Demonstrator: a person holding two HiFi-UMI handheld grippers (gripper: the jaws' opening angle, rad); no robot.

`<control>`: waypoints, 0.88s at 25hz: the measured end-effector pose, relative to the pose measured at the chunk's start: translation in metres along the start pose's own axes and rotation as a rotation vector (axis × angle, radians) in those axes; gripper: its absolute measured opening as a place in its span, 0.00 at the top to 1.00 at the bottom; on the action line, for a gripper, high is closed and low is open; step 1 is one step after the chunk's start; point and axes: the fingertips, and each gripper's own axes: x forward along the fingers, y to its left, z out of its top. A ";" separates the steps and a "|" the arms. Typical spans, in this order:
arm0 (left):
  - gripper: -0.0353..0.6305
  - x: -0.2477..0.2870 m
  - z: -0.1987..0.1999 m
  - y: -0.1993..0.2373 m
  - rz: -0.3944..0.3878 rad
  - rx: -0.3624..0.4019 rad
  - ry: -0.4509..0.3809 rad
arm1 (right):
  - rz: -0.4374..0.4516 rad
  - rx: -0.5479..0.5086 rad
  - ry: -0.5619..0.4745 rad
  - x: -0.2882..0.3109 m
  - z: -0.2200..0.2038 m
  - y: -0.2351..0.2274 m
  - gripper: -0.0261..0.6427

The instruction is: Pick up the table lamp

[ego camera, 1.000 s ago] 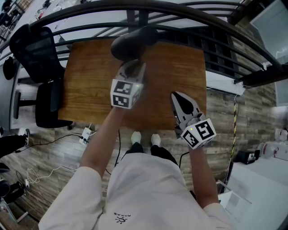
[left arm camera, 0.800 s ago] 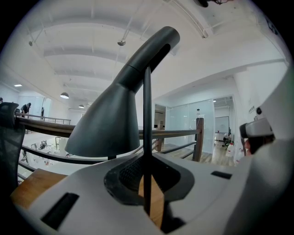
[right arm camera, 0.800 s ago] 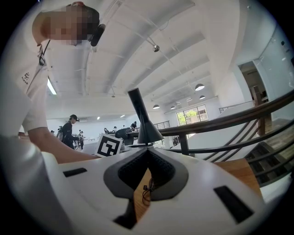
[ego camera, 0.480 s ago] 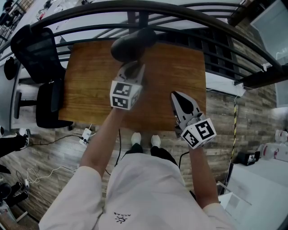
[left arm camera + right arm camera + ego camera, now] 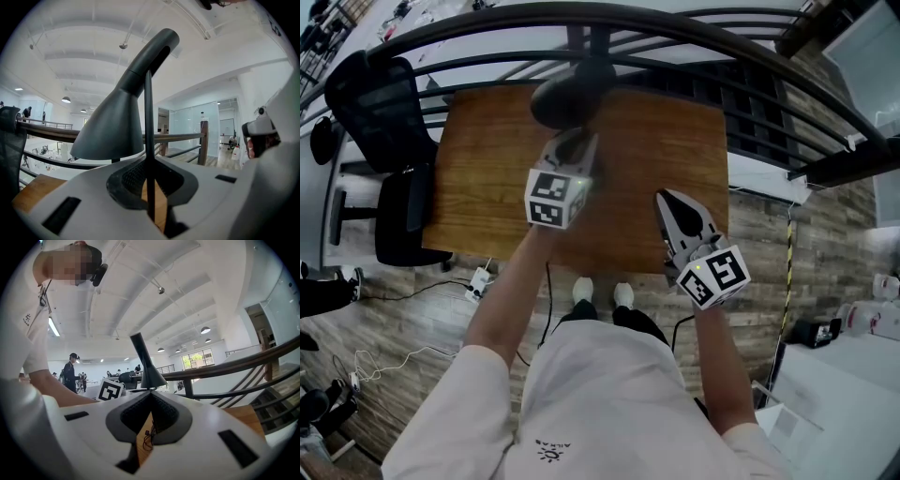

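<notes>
A table lamp with a dark cone shade [image 5: 572, 94] stands at the far middle of the wooden table [image 5: 487, 169]. My left gripper [image 5: 572, 142] reaches in just under the shade. In the left gripper view the shade [image 5: 112, 126] looms close and the thin black stem [image 5: 148, 117] runs down between the jaws, with my left gripper [image 5: 149, 161] shut on it. My right gripper [image 5: 664, 199] hovers over the table's near right part, jaws together and empty. From the right gripper view, beyond the right gripper's tips [image 5: 150, 393], the lamp [image 5: 147, 369] stands to the left next to the left gripper's marker cube [image 5: 108, 391].
A black office chair [image 5: 380, 122] stands left of the table. A dark curved railing [image 5: 675, 28] runs behind it. A power strip [image 5: 478, 279] and cables lie on the floor near the table's front left corner. The person's feet [image 5: 600, 291] are at the front edge.
</notes>
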 end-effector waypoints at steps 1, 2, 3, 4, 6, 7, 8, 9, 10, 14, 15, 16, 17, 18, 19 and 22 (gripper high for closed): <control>0.88 -0.001 0.000 0.002 0.004 -0.002 -0.003 | 0.003 -0.002 0.000 0.000 0.000 0.001 0.94; 0.88 -0.002 0.000 0.003 0.006 -0.004 -0.005 | 0.005 -0.003 0.000 0.001 0.000 0.002 0.94; 0.88 -0.003 0.000 0.004 0.007 -0.006 -0.007 | 0.008 -0.004 0.000 0.001 0.000 0.003 0.94; 0.88 -0.003 0.000 0.005 0.006 -0.007 -0.008 | 0.011 -0.005 0.000 0.002 0.000 0.004 0.94; 0.88 -0.005 0.002 0.006 0.006 -0.013 -0.012 | 0.017 -0.006 0.000 0.003 0.000 0.006 0.94; 0.88 -0.006 0.003 0.007 0.008 -0.017 -0.015 | 0.019 -0.007 0.000 0.004 0.001 0.007 0.94; 0.88 -0.007 0.005 0.007 0.011 -0.020 -0.018 | 0.021 -0.008 -0.001 0.004 0.002 0.007 0.94; 0.88 -0.008 0.007 0.007 0.012 -0.022 -0.021 | 0.023 -0.009 -0.004 0.004 0.003 0.007 0.94; 0.88 -0.008 0.009 0.006 0.012 -0.022 -0.023 | 0.023 -0.010 -0.007 0.004 0.005 0.007 0.94; 0.88 -0.012 0.018 0.001 0.004 -0.006 -0.031 | 0.027 -0.017 -0.020 0.004 0.009 0.009 0.94; 0.88 -0.013 0.020 0.000 0.003 0.002 -0.030 | 0.031 -0.018 -0.022 0.005 0.010 0.010 0.94; 0.88 -0.015 0.023 -0.002 0.003 0.008 -0.031 | 0.035 -0.018 -0.024 0.006 0.011 0.011 0.94; 0.88 -0.016 0.027 -0.003 0.004 0.014 -0.033 | 0.038 -0.019 -0.024 0.006 0.012 0.011 0.94; 0.88 -0.018 0.031 -0.005 0.005 0.019 -0.036 | 0.042 -0.023 -0.024 0.006 0.013 0.012 0.94; 0.88 -0.018 0.036 -0.006 0.005 0.026 -0.040 | 0.045 -0.031 -0.024 0.006 0.016 0.013 0.94; 0.88 -0.022 0.050 -0.011 0.002 0.043 -0.051 | 0.052 -0.041 -0.035 0.005 0.024 0.013 0.94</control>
